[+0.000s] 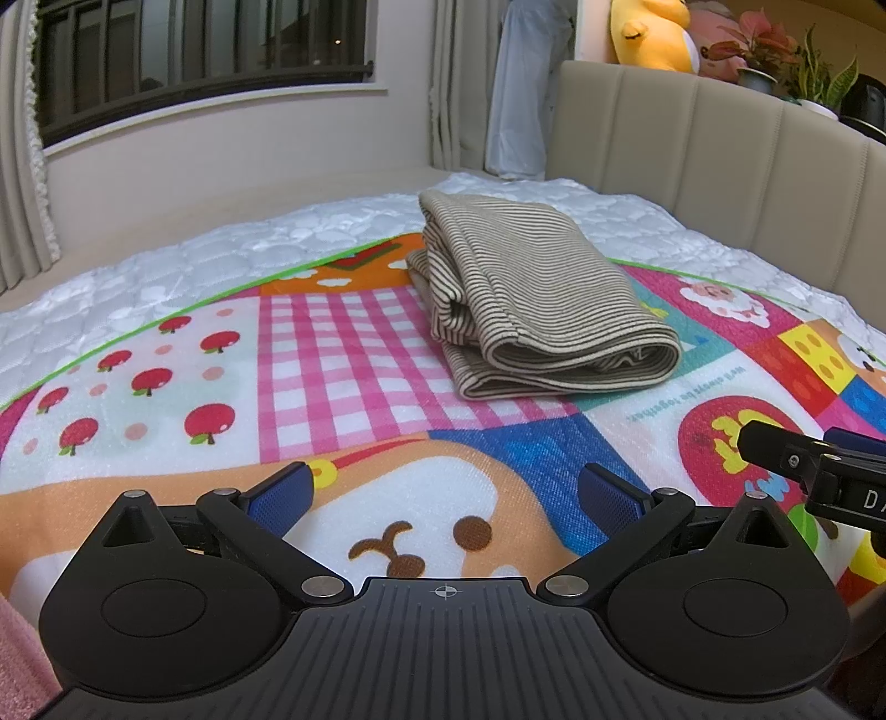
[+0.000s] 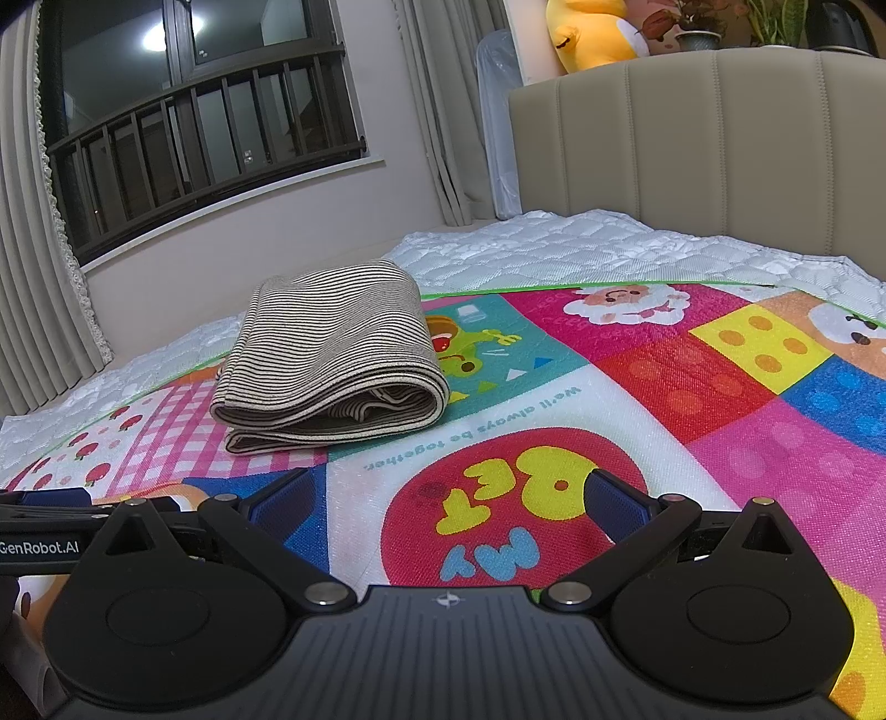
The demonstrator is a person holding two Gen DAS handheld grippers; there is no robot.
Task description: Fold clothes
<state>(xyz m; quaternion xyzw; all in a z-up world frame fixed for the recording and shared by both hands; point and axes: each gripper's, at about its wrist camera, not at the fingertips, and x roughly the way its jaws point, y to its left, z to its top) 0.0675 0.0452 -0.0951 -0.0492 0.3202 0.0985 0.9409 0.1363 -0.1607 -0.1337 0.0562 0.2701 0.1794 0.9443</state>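
A folded grey-and-white striped garment [image 1: 531, 299] lies on the colourful cartoon play mat [image 1: 343, 354] spread over the bed; it also shows in the right wrist view [image 2: 338, 360]. My left gripper [image 1: 446, 493] is open and empty, low over the mat, well short of the garment. My right gripper [image 2: 448, 498] is open and empty, also short of the garment and to its right. The right gripper's body shows at the right edge of the left wrist view [image 1: 814, 471]. The left gripper's body shows at the left edge of the right wrist view [image 2: 50, 526].
A white quilted mattress cover [image 1: 221, 243] lies under the mat. A beige padded headboard [image 2: 720, 149] stands at the right, with a yellow plush toy [image 2: 592, 33] and potted plants [image 1: 775, 55] above it. A window [image 2: 194, 127] and curtains [image 2: 39, 288] are beyond. Pink cloth [image 1: 22, 664] lies at bottom left.
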